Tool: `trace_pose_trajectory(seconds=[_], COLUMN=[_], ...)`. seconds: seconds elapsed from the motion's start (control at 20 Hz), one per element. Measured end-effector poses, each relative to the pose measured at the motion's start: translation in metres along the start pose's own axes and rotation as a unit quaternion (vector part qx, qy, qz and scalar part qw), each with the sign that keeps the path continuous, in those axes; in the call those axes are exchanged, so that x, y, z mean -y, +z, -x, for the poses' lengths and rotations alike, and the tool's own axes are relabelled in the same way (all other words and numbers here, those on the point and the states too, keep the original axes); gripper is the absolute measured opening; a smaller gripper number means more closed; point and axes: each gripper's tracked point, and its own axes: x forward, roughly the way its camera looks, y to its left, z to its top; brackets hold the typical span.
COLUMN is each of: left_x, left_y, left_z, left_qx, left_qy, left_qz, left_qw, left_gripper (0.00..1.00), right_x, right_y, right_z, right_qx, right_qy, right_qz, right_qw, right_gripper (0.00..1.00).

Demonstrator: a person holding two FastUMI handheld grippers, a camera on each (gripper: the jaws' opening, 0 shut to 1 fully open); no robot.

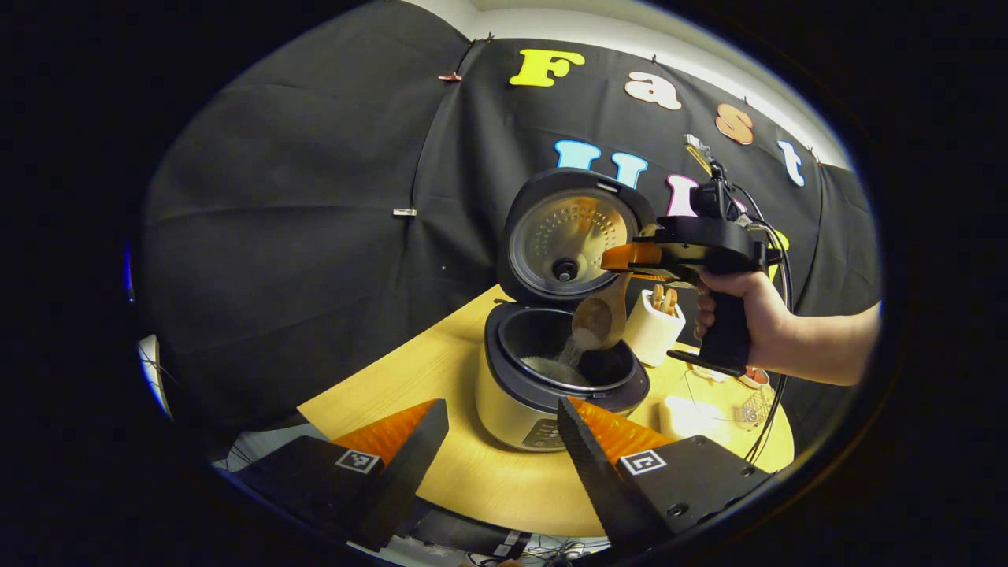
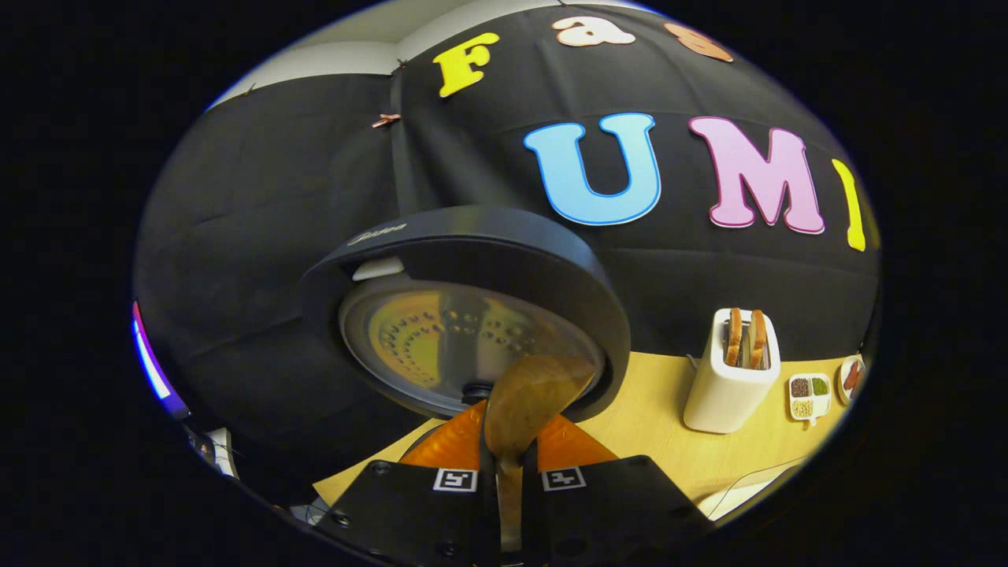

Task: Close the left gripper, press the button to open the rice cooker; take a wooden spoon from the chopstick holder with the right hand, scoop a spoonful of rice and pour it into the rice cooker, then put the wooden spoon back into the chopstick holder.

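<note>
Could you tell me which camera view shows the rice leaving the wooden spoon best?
The left gripper view: the wooden spoon tips over the open rice cooker, rice falling. The right gripper view gives its back.

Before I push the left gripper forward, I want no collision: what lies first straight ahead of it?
Probably the cream rice cooker with its raised dark lid, between the open left gripper fingers' line; depth unclear.

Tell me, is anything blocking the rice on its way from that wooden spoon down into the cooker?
Nothing visible is. The lid stands open, tipped back, and the wooden spoon, held in the right claw, tilts over the open pot. Rice falls from the spoon into the pot. The left claw waits open in front of the cooker, apart from it.
</note>
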Motion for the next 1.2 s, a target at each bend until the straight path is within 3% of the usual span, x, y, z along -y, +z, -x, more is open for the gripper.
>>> trace_pose_trajectory(seconds=[0.3,0.35,0.45,0.5,0.55,0.85,0.9,0.95,1.2], left_x=[0.000,0.000,0.002,0.001,0.001,0.009,0.012,0.016,0.039], left_y=[-0.001,0.001,0.002,0.001,0.001,0.002,0.002,0.001,-0.001], left_z=[0.000,0.000,-0.001,-0.002,-0.001,0.002,0.002,0.003,0.000], left_qx=[0.000,0.002,0.003,0.003,0.006,0.010,0.010,0.010,0.008], left_qy=[-0.002,-0.002,-0.002,-0.001,0.000,-0.003,-0.004,-0.007,-0.020], left_qz=[-0.013,-0.015,-0.017,-0.017,-0.017,-0.026,-0.027,-0.030,-0.047], left_qw=[1.000,1.000,1.000,1.000,1.000,1.000,1.000,0.999,0.999], left_gripper=[0.95,0.92,0.95,0.95,0.95,0.95,0.92,0.95,0.95], right_x=[-0.032,-0.038,-0.045,-0.047,-0.049,-0.040,-0.035,-0.027,0.023], right_y=[-0.014,-0.019,-0.023,-0.024,-0.025,-0.012,-0.007,-0.002,0.039], right_z=[0.002,0.003,0.004,0.006,0.007,0.015,0.017,0.021,0.054], right_qx=[0.004,0.003,0.007,0.010,0.010,0.012,0.014,0.014,0.044], right_qy=[0.047,0.057,0.070,0.074,0.077,0.067,0.060,0.055,0.013], right_qz=[0.140,0.161,0.192,0.203,0.211,0.169,0.151,0.130,0.061], right_qw=[0.989,0.985,0.979,0.976,0.974,0.983,0.987,0.990,0.997], right_gripper=[0.15,0.10,0.15,0.10,0.15,0.15,0.15,0.15,0.15])
